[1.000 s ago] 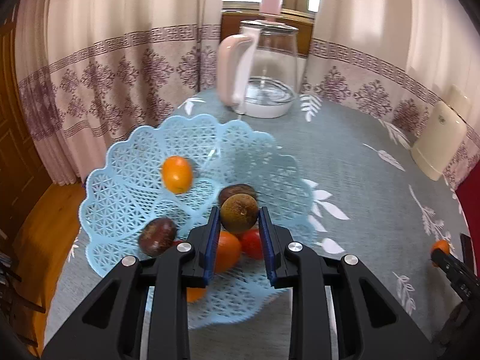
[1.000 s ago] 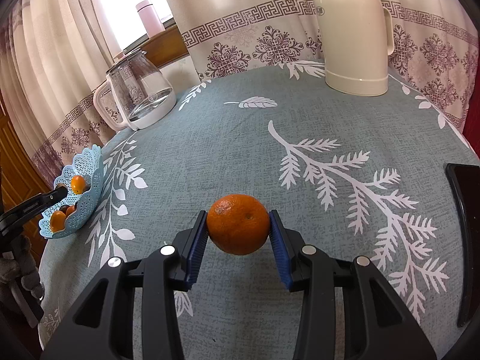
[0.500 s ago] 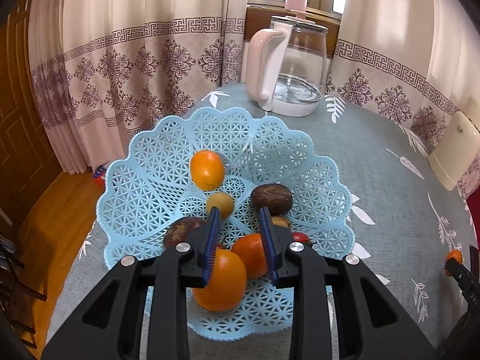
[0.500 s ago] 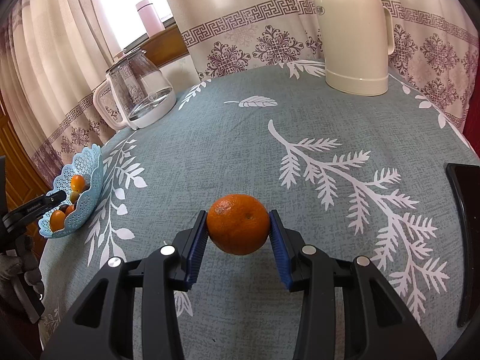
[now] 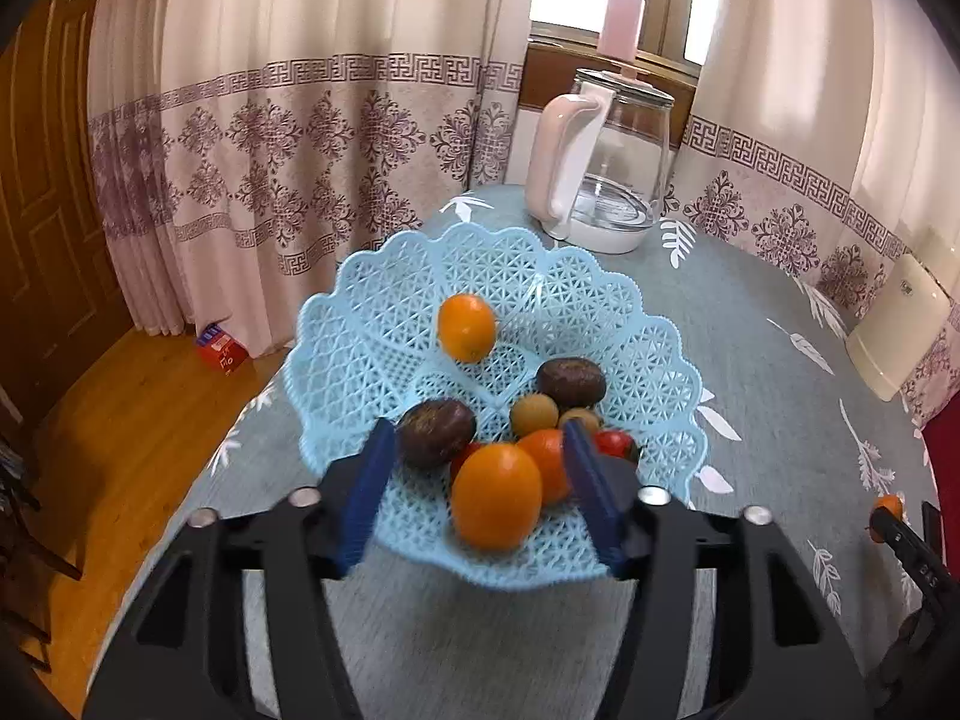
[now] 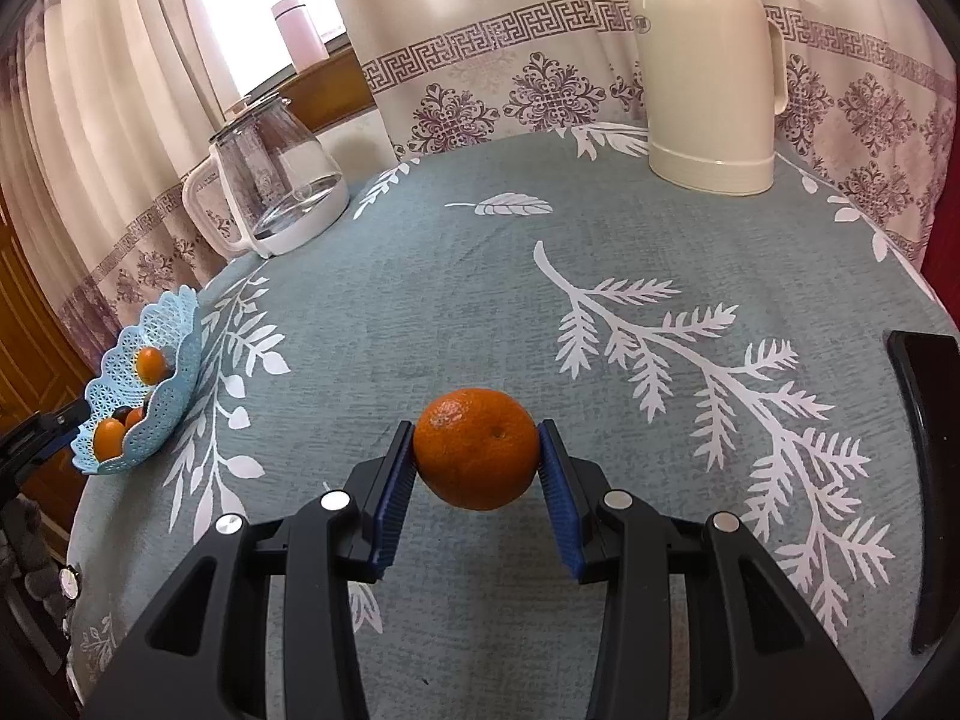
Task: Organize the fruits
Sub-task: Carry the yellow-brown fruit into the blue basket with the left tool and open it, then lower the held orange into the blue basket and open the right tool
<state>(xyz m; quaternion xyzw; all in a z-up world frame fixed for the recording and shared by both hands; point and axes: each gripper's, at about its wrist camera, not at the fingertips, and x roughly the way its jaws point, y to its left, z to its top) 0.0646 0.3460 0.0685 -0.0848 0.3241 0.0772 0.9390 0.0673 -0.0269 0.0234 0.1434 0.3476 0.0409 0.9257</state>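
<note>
The light blue lattice basket (image 5: 372, 324) sits near the table's left edge and holds several fruits. Among them are an orange kumquat (image 5: 467, 327), two dark passion fruits (image 5: 570, 382), a small tan fruit (image 5: 533, 414), a larger orange fruit (image 5: 497, 495) and a red tomato (image 5: 617, 443). My left gripper (image 5: 477, 435) hangs open over the basket's near side with nothing held between its fingers. My right gripper (image 6: 477, 435) is shut on a mandarin orange (image 6: 477, 468) just above the tablecloth. From that view the basket (image 6: 174, 372) lies far left.
A glass kettle with a pink-white handle (image 5: 600, 168) stands behind the basket. A cream thermos jug (image 6: 708, 84) is at the back right. A black flat object (image 6: 924, 396) lies at the table's right edge. Curtains surround the table, and wooden floor (image 5: 150, 408) lies beyond the left edge.
The left gripper let go of a small brown fruit, which now lies in the basket, then opened wide and pulled back. The right gripper has held the mandarin still.
</note>
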